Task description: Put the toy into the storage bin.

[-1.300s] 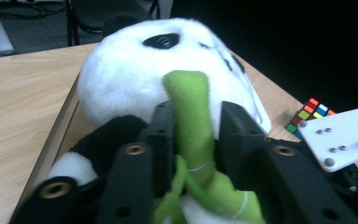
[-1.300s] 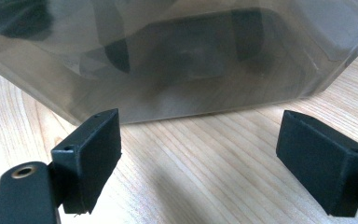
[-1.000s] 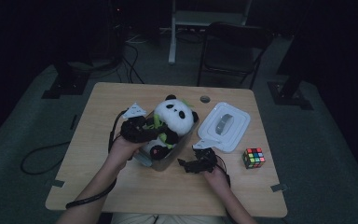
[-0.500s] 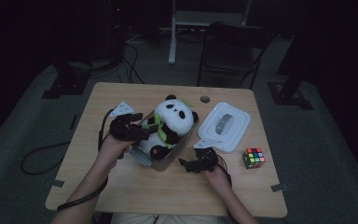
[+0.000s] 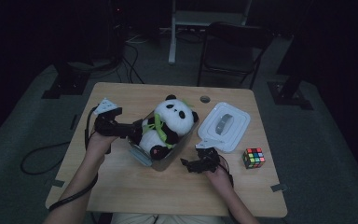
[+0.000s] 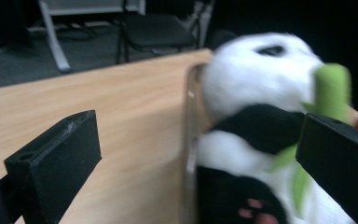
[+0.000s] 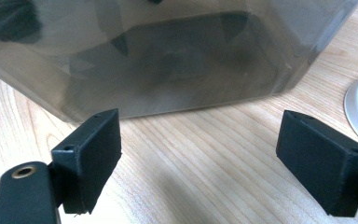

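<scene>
- Panda plush (image 5: 168,126) sat in a clear plastic bin (image 5: 165,161) near the middle of the wooden table (image 5: 121,186), head toward the far edge, green ribbon at its neck.
- Left gripper (image 5: 129,129) was held at the bin's left side, a grey plate on top and a cable trailing off the near-left table edge.
- In the left gripper view its jaws stood spread wide, one out over bare tabletop, the other across the panda's green ribbon (image 6: 328,88); the bin's rim (image 6: 189,140) ran up between them. Nothing was pinched between the jaws.
- Right gripper (image 5: 191,164) lay low on the table just beside the bin's near-right corner, pointing at it.
- In the right gripper view its jaws were likewise parted, resting on the wood short of the bin's smoky wall (image 7: 168,60); nothing was held.
- White lid (image 5: 223,127) lay flat to the right of the bin, a grey handle on its top.
- Colour cube puzzle (image 5: 254,157) sat right of the lid, near the table's right edge, well apart from both grippers.
- Small round hole (image 5: 205,99) showed in the tabletop at the far edge.
</scene>
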Tool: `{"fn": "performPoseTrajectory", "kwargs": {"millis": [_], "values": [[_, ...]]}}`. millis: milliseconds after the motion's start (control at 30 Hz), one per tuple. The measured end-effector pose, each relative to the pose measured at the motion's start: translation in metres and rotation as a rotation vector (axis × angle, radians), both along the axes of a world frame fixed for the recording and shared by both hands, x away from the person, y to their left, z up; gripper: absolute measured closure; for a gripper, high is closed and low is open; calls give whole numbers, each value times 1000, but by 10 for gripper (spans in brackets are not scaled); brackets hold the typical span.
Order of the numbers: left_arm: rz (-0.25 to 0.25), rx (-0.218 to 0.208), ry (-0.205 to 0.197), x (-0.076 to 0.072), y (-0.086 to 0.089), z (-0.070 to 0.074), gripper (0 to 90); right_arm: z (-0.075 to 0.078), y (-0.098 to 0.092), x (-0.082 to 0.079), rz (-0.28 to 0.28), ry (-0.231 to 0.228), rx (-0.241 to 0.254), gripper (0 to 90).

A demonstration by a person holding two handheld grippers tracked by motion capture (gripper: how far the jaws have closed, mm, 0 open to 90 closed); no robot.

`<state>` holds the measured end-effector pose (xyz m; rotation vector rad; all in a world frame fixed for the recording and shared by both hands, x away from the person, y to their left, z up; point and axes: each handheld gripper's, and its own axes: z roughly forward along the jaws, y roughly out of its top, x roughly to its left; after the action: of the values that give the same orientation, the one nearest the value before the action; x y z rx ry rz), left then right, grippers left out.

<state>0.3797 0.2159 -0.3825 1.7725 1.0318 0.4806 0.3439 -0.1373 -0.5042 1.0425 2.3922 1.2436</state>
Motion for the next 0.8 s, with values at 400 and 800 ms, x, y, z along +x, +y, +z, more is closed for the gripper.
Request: {"fn": "performPoseTrajectory", "kwargs": {"millis": [400, 800], "values": [[147, 17, 49, 37, 27, -39, 5, 2, 3, 4, -10, -6, -8, 138], [203, 65, 125, 60, 24, -87, 5, 5, 5, 10, -29, -17, -6, 138]]}}
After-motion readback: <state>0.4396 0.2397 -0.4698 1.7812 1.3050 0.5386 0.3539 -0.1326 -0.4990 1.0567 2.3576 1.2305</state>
